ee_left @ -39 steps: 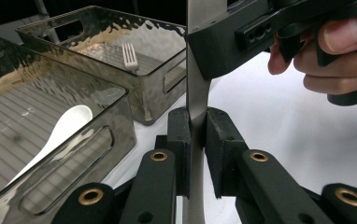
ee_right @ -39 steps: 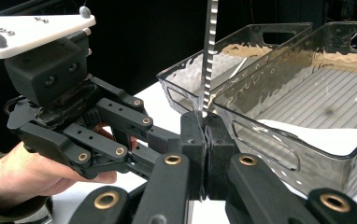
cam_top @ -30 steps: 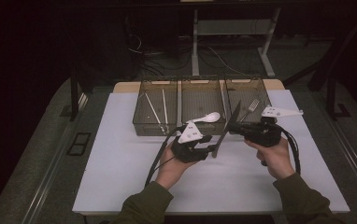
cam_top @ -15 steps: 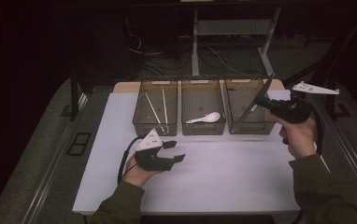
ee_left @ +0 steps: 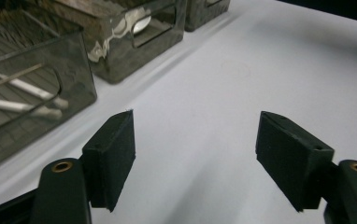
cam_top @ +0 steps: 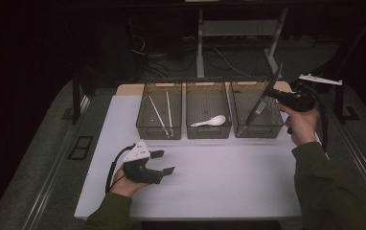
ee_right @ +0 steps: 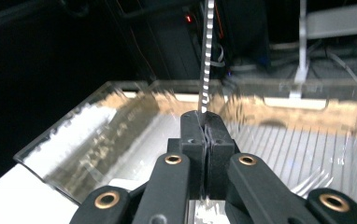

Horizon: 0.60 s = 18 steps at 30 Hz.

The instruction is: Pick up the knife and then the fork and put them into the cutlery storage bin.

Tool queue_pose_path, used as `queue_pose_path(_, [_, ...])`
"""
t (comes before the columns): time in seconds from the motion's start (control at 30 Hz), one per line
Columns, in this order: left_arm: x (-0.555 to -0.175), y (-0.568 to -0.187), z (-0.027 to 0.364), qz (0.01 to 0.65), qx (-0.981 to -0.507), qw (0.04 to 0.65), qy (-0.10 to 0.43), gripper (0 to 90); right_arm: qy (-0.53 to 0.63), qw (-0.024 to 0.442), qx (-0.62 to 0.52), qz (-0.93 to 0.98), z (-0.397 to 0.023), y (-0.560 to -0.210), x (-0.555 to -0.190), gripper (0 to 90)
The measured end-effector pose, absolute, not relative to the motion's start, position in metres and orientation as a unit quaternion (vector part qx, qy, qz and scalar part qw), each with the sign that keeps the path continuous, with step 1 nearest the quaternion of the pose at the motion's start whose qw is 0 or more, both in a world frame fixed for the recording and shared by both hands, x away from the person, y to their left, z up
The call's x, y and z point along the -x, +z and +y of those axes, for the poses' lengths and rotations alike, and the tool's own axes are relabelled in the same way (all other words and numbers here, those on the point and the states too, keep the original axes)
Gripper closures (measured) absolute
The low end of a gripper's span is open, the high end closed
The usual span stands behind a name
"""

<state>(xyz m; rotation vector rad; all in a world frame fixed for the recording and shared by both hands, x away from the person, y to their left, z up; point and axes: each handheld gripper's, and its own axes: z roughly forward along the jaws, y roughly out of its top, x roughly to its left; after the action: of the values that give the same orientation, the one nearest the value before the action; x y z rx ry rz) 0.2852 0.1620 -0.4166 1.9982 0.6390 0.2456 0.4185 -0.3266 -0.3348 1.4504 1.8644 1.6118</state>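
White table (cam_top: 210, 182), three bins, probably knife (cam_top: 263, 98)

I see three clear bins (cam_top: 209, 110) in a row along my white table's (cam_top: 219, 177) far edge.

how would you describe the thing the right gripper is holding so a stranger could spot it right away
Find the row of three dark see-through bins at the far edge of the white table. Over the right-hand bin, the right gripper is shut on a knife, a long thin dark blade slanting above that bin. Unlike the white spoon and chopsticks, it lies in no bin.
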Motion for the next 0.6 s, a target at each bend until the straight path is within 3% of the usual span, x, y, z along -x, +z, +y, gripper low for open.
queue_pose_path(0.4, [-0.282,-0.424,0.164,0.264,-0.831,0.480,0.091,21.9,0.541,0.072,-0.539,0.642,-0.316,-0.375,-0.436,88.5])
queue_pose_path(0.6, [-0.282,-0.425,0.162,0.264,-0.835,0.473,0.089,21.2,0.518,0.099,-0.542,0.655,-0.317,-0.377,-0.443,84.5])
